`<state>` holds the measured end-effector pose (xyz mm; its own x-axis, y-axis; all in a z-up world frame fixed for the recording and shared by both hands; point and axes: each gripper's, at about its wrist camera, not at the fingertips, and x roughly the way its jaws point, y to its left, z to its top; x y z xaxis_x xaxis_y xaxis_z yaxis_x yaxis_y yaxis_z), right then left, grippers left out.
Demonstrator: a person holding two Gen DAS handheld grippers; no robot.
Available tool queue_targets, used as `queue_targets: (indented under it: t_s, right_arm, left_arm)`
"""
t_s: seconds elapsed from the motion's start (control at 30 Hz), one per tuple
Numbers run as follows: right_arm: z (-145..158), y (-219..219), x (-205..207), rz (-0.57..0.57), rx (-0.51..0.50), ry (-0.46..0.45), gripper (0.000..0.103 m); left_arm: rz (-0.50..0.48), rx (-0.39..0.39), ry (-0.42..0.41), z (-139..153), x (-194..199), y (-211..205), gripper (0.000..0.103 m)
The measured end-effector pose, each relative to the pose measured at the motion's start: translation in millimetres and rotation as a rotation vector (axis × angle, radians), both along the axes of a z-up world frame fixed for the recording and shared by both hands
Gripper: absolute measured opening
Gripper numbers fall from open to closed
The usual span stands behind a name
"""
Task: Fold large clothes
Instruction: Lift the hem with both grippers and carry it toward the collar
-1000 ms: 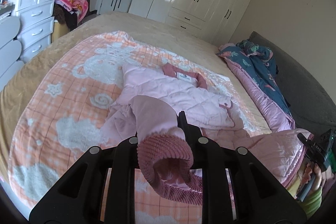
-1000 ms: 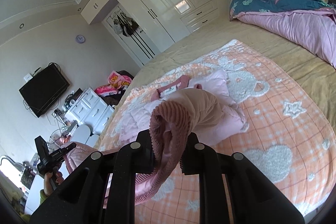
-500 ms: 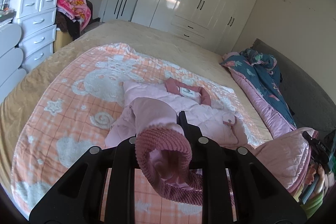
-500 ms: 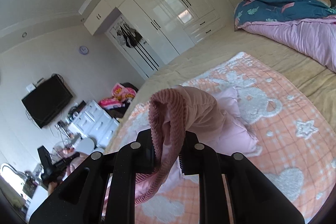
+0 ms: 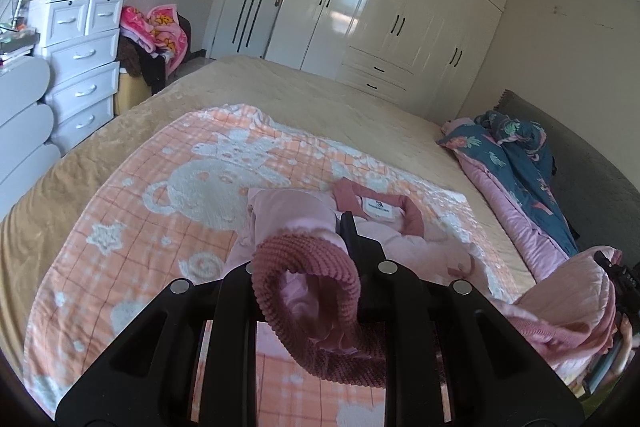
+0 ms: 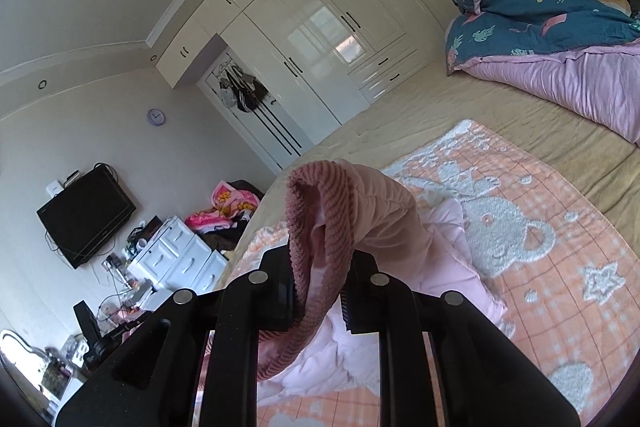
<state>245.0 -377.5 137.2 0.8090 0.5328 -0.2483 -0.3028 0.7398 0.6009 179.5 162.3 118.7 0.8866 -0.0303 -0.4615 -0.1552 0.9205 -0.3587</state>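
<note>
A pink quilted jacket [image 5: 404,239] with a dark pink collar [image 5: 376,205] lies on the orange patterned blanket [image 5: 160,211] on the bed. My left gripper [image 5: 308,267] is shut on the jacket's left sleeve at its dark pink knit cuff [image 5: 308,267] and holds it above the jacket. My right gripper [image 6: 320,283] is shut on the other sleeve's knit cuff [image 6: 316,227], lifted above the jacket body [image 6: 444,267]. Both sleeves [image 6: 384,211] arch up from the jacket.
A folded blue and pink duvet [image 5: 516,163] lies at the bed's right side by the grey headboard [image 5: 592,179]. White drawers [image 5: 80,67] stand to the left. White wardrobes [image 5: 400,19] line the far wall. A television [image 6: 84,215] hangs on the wall.
Both grippers have lifted and carried the sleeve cuffs forward toward the jacket's collar. The jacket body has stayed in place on the blanket.
</note>
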Motion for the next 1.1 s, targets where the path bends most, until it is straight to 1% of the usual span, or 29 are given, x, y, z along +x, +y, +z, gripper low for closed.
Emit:
queue_targets:
  t_s: [0.13, 0.33, 0.67, 0.8, 0.9, 1.1]
  right_arm:
    - [-4, 0, 15, -0.01, -0.005, 0.004, 0.015]
    - [-15, -1, 40, -0.032, -0.01, 0.027, 0.015]
    - [-41, 3, 75, -0.087, 0.002, 0.052, 0.015]
    - [-52, 4, 89, -0.119, 0.002, 0.064, 0.016]
    - [-61, 9, 102, -0.148, -0.022, 0.079, 0.016]
    - [-76, 16, 125, -0.161, -0.052, 0.102, 0.016]
  left_arm:
    - [0.017, 0.025, -0.012, -1, 13, 2, 0.013]
    - [0.04, 0.1, -0.025, -6, 28, -6, 0.013]
    - [0.072, 0.133, -0.023, -26, 54, -8, 0.013]
    - [0.079, 0.158, 0.0, -35, 68, -6, 0.013]
    - [0.092, 0.168, 0.028, -44, 82, -2, 0.014]
    - [0.105, 0.153, 0.08, -65, 108, 9, 0.015]
